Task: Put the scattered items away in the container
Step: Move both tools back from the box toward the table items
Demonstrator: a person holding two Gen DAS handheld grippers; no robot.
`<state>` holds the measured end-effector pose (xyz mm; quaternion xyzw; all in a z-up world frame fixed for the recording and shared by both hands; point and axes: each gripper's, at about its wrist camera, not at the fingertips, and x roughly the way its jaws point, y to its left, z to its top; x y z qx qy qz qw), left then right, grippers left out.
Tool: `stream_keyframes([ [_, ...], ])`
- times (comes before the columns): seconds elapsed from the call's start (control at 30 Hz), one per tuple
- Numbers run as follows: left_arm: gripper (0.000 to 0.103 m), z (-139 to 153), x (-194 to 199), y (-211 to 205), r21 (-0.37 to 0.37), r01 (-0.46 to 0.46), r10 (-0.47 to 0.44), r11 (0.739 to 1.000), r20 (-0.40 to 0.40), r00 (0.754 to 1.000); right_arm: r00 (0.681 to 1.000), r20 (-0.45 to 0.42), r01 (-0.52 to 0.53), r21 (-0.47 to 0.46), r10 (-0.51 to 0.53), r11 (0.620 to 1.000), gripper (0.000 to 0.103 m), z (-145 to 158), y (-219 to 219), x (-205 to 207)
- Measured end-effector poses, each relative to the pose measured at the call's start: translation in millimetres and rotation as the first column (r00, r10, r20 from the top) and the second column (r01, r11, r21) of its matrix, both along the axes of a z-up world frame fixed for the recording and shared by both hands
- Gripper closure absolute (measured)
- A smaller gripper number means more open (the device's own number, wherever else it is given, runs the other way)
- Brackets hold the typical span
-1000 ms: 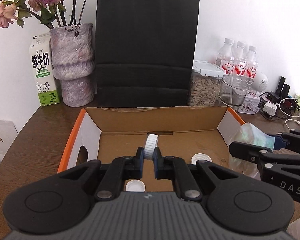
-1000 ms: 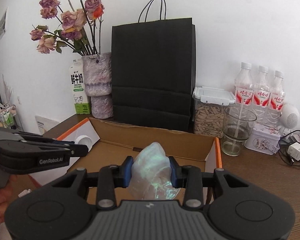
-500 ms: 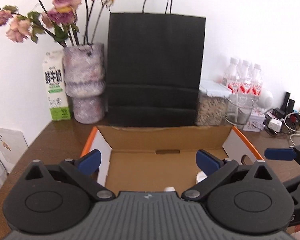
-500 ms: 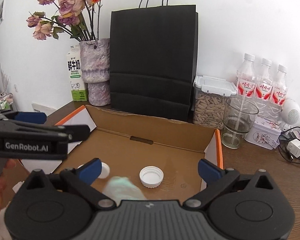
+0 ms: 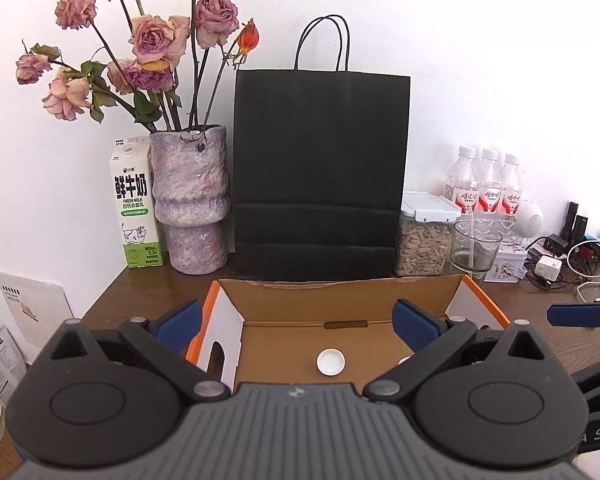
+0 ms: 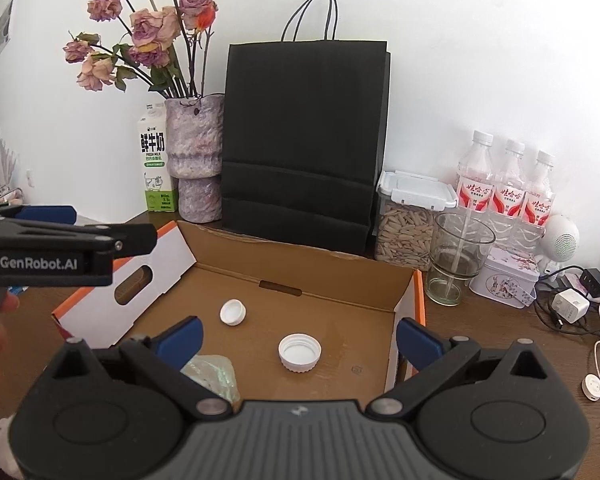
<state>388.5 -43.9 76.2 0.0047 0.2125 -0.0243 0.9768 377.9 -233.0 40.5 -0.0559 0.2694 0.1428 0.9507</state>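
So the cardboard box (image 6: 300, 276) is sitting open on the brown wooden surface (image 6: 480, 328), plain brown inside, with white end flaps trimmed in orange and an oval handle slot in the left flap.

Three things are lying on its floor. There's a small white cap (image 6: 233, 312), open side up, toward the back left. A bigger white cap (image 6: 299, 352) with a ribbed rim, also open side up, is sitting nearer the middle. Then a crumpled clear plastic bag (image 6: 212, 374) with a greenish sheen is lying at the front left, partly hidden behind the right tool's own linkage.

The right hand-held gripper (image 6: 300, 338) is hanging over the front of the box with its blue-padded fingers spread wide, gripping nothing. The big cap is lying just below the gap between them, not touching either pad, and the bag is sitting right under the left pad.

The left hand-held gripper (image 5: 298, 320) is spread wide and empty too, hovering over the box from the other side. From its camera the small cap is showing in the gap, well clear of both pads, and a sliver of the other cap is peeking out behind its right finger.

Behind the box, a black paper bag (image 6: 304, 140) is standing against the wall.
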Motion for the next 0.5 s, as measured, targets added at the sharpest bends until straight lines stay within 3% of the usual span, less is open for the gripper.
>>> stream_keyframes([
  [0.5, 0.000, 23, -74, 8, -0.014, 0.013, -0.012, 1.000, 0.046, 0.999, 0.998, 0.057, 0.018, 0.022, -0.019, 1.000, 0.000, 25, -9, -76],
])
